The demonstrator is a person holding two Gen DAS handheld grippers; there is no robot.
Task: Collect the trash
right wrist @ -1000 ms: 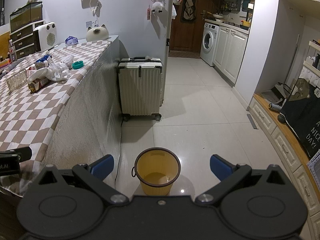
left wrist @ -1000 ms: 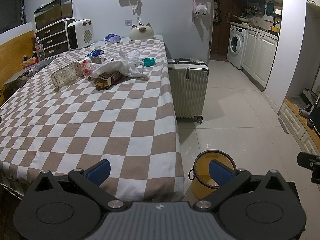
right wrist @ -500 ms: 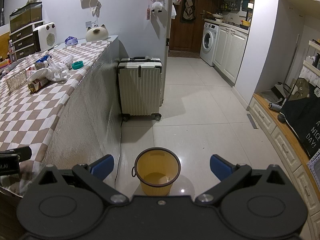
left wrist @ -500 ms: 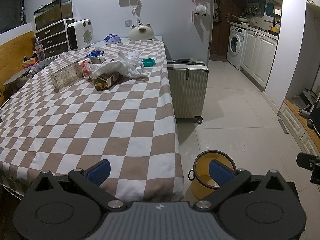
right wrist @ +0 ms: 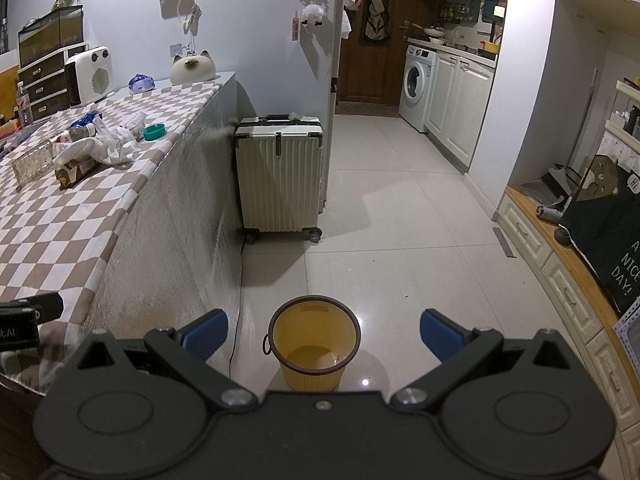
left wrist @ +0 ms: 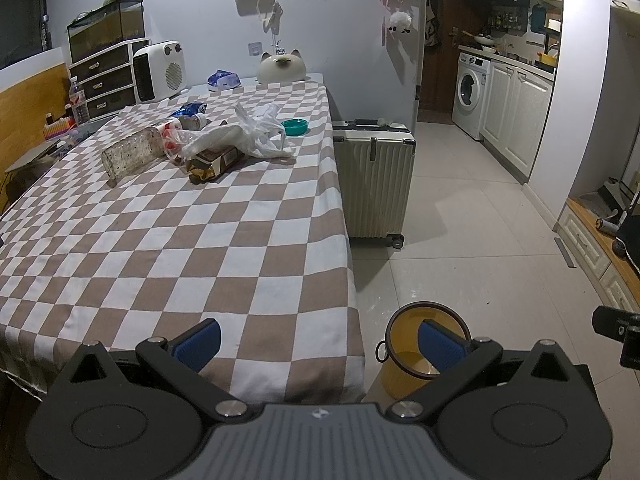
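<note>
trash pile [left wrist: 208, 144] on the table [left wrist: 160, 248]; bin [right wrist: 315, 346] on floor right of it, suitcase [right wrist: 280, 176] behind.

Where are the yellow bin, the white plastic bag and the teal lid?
yellow bin [right wrist: 316, 356], right wrist view, on its inner wall.
white plastic bag [left wrist: 256, 134], left wrist view, on its crumpled middle.
teal lid [left wrist: 295, 126], left wrist view, on its top.

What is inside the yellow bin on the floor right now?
In the right wrist view the yellow bin looks empty: bare inner wall and a glossy bottom, no trash visible. The near rim hides part of the floor of the bin, so a small flat scrap there cannot be ruled out.
</note>
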